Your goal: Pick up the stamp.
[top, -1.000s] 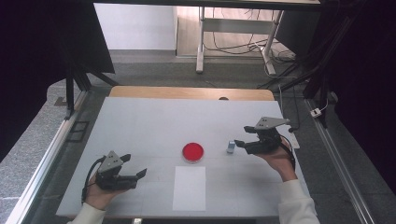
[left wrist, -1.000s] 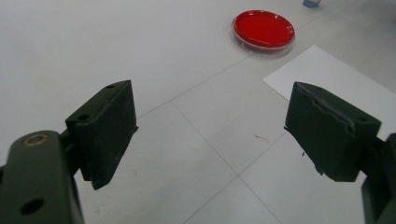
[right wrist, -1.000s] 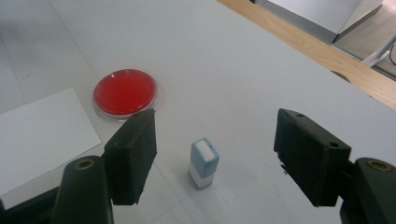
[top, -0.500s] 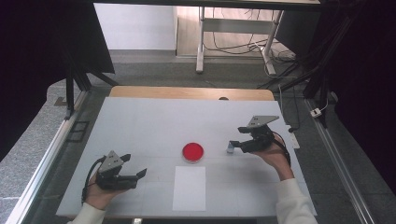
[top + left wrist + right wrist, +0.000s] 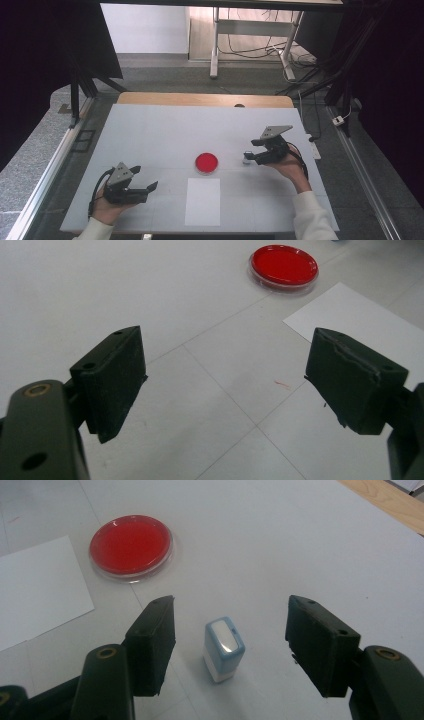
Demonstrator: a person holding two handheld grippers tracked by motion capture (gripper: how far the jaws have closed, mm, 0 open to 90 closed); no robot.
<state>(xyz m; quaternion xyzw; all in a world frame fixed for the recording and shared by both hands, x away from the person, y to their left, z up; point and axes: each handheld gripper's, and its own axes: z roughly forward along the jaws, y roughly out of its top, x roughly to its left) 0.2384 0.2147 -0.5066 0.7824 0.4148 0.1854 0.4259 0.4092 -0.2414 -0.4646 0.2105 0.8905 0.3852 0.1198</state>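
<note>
A small blue and white stamp block (image 5: 224, 649) stands upright on the white table, also seen as a small block (image 5: 247, 158) in the high view. My right gripper (image 5: 227, 645) reaches around it, its jaws on either side with gaps; they have just been closing and do not touch the block. In the high view the right gripper (image 5: 252, 159) sits right of a round red dish (image 5: 206, 162). The red dish (image 5: 131, 545) lies beyond the block. My left gripper (image 5: 149, 189) rests open near the front left, nothing between its jaws (image 5: 227, 385).
A white paper sheet (image 5: 202, 201) lies in front of the red dish, near the table's front edge. A wooden strip (image 5: 205, 99) runs along the table's far edge. Dark frame posts and cables stand beyond the table.
The right gripper has moved down and left to the small block, which now stands between its jaws. The left gripper has stayed in place.
</note>
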